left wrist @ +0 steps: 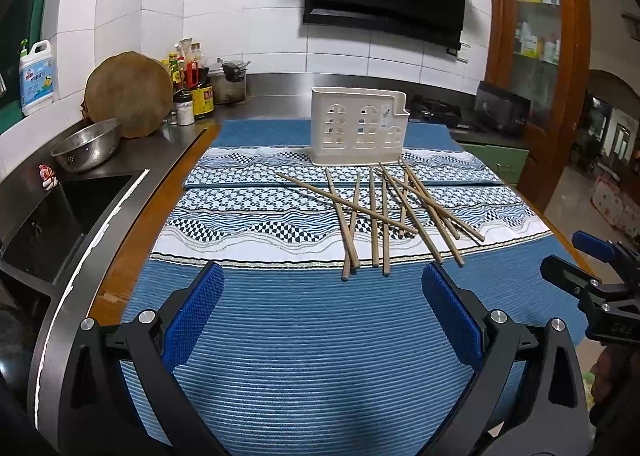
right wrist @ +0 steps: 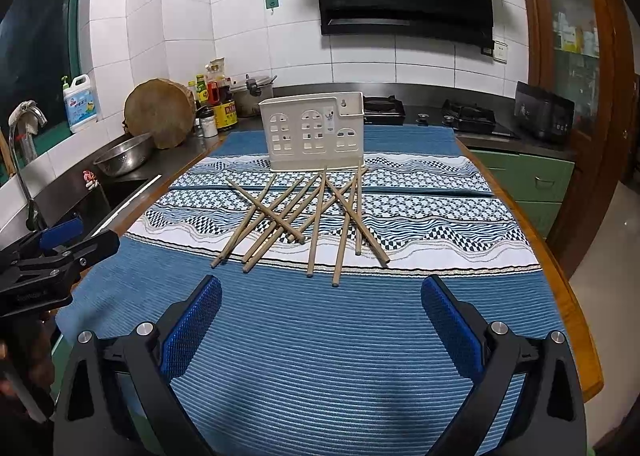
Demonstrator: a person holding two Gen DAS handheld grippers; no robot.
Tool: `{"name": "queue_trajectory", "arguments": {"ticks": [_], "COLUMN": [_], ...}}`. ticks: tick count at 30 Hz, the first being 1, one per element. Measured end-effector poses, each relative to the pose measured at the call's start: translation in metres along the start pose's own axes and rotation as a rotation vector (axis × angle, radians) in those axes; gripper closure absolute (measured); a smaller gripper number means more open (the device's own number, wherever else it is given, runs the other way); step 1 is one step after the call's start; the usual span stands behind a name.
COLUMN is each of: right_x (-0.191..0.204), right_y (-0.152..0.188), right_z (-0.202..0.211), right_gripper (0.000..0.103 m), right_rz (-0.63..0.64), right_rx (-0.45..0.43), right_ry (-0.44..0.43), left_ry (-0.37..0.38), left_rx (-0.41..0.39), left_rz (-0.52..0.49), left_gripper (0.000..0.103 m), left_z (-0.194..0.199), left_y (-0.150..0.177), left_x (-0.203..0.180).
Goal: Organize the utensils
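Matt wooden chopsticks on ribbed woven cloth

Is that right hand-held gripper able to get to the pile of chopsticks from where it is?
Probably yes. The right hand-held gripper is open, and only bare blue cloth lies between it and the chopsticks. They lie crossed over one another, so picking out one may be fiddly.
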State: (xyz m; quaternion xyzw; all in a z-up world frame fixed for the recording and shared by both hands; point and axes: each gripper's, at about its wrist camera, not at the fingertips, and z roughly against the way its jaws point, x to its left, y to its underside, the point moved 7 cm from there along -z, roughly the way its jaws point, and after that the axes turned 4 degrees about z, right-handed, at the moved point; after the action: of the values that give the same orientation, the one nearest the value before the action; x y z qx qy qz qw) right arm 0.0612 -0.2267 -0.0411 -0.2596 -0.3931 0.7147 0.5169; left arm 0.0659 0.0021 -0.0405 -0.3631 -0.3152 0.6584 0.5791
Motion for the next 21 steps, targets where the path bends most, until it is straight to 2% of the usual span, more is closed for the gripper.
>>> {"name": "queue_trajectory", "arguments": {"ticks": [21], "right_x": [0.0031], "right_y": [-0.0001], "right_z": [-0.0061], "right_gripper": [0.006], "right_rz": [0.002], "right_rx": [0.007], "right_ry": [-0.004], "left_ry": [-0.03], "left_rx": [-0.036], "left_rz": [-0.019], "left_gripper": [0.005], "left_z": [-0.0001], "left_y": [-0.0089], "left_x": [-0.0024]}}
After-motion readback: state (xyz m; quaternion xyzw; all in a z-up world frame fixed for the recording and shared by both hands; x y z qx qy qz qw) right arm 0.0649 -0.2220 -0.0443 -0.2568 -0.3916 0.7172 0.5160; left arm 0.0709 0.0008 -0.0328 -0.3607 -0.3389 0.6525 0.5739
